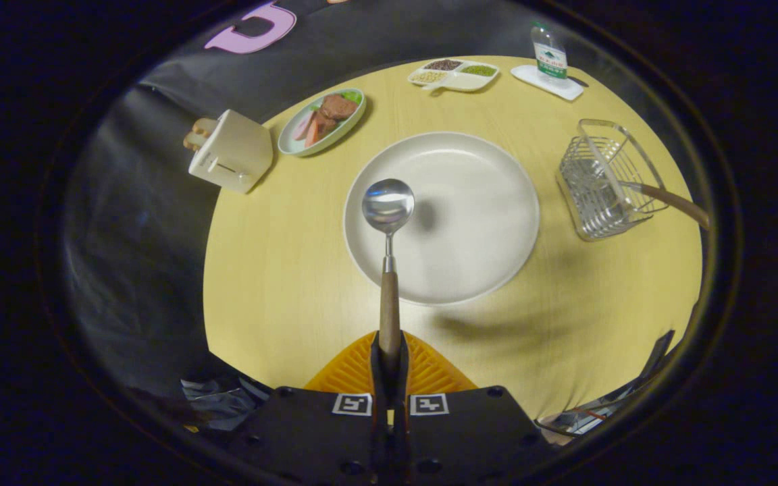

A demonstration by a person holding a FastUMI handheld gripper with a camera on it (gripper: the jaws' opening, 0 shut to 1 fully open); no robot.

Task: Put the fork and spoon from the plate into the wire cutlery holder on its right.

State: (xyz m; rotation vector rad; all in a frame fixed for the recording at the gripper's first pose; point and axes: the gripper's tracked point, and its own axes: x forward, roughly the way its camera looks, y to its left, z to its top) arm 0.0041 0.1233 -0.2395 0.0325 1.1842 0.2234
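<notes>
The spoon (388, 223) stands straight out ahead of the gripper (390, 358), whose two fingers are pinched together on the end of its wooden handle, with the bowl held above the near-left part of the white plate (483, 223). To the right of the plate, apart from it on the yellow table (281, 283), sits the wire cutlery holder (602, 182) with the fork (676, 201) in it, its wooden handle leaning out over the right rim.

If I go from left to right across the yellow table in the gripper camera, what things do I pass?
Cream toaster → oval green dish of food → metal spoon with wooden handle, gripped between the gripper fingers → big round white plate → wire cutlery holder.
</notes>
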